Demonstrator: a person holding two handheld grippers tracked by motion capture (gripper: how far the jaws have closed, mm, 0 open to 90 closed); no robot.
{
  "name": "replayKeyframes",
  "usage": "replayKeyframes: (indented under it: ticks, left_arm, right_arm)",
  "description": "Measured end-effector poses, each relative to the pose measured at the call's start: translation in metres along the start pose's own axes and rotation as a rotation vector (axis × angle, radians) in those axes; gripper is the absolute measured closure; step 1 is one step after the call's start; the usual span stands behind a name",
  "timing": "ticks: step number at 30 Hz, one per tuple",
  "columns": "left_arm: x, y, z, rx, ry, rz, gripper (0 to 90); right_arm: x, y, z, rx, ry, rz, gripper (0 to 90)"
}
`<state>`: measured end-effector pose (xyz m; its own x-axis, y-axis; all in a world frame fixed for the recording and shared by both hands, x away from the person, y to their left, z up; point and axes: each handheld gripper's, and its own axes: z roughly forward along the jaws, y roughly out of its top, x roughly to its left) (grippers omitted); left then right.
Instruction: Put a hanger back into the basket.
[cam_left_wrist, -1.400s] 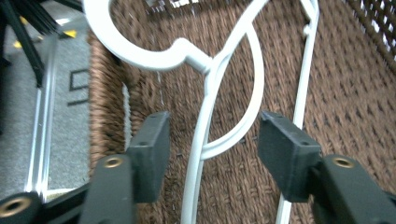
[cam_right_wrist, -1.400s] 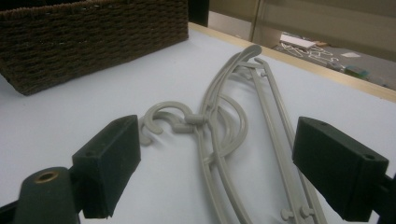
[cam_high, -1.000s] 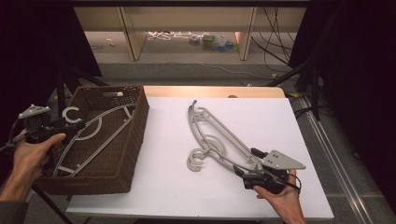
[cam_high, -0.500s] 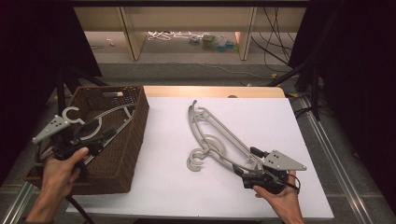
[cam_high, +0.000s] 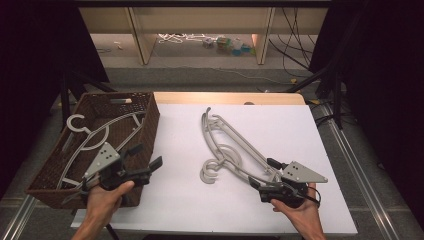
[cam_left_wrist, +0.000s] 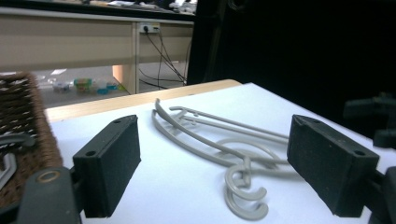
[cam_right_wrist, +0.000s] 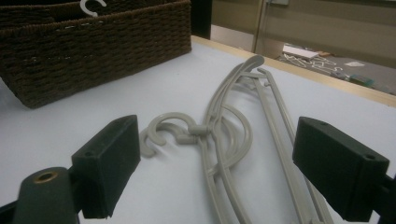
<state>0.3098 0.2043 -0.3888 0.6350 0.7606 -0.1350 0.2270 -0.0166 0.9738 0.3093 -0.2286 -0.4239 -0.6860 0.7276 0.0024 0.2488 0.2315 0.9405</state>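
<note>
— What's by the tongs?
— Both the left tongs (cam_high: 145, 159) and right tongs (cam_high: 259, 172) gape wide, holding nothing. Two grey plastic hangers (cam_high: 227, 150) lie stacked on the white desk (cam_high: 300, 125).
— Farther off?
— One more hanger (cam_high: 95, 134) in the wicker basket (cam_high: 150, 117).

text: none legible | labels: none | brands: none | distant floor clutter possibly printed, too blurred

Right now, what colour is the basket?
Dark brown woven wicker basket; the right gripper view shows it best.
</note>
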Motion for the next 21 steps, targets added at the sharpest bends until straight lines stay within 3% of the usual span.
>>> replayKeyframes:
  ticks: [3,6,9,11,21]
  left_arm:
    - [-0.007,-0.008,0.002,0.005,-0.003,0.026,17.0]
    - [-0.009,-0.016,0.000,-0.016,-0.008,-0.015,17.1]
    - [-0.013,-0.023,-0.002,-0.012,-0.007,0.044,17.3]
    - [-0.015,-0.027,-0.001,-0.010,-0.022,0.046,17.0]
    - [-0.015,-0.039,0.002,0.009,0.001,0.064,16.7]
  right_arm:
    - [0.001,-0.001,0.002,0.003,0.014,0.006,16.0]
    - [0.002,-0.001,0.003,0.007,0.012,0.002,16.0]
    - [0.003,-0.002,0.005,0.014,0.029,0.004,16.1]
    - [0.002,-0.002,0.006,0.024,0.026,0.003,16.1]
    - [0.005,-0.004,0.009,0.039,0.020,-0.016,16.9]
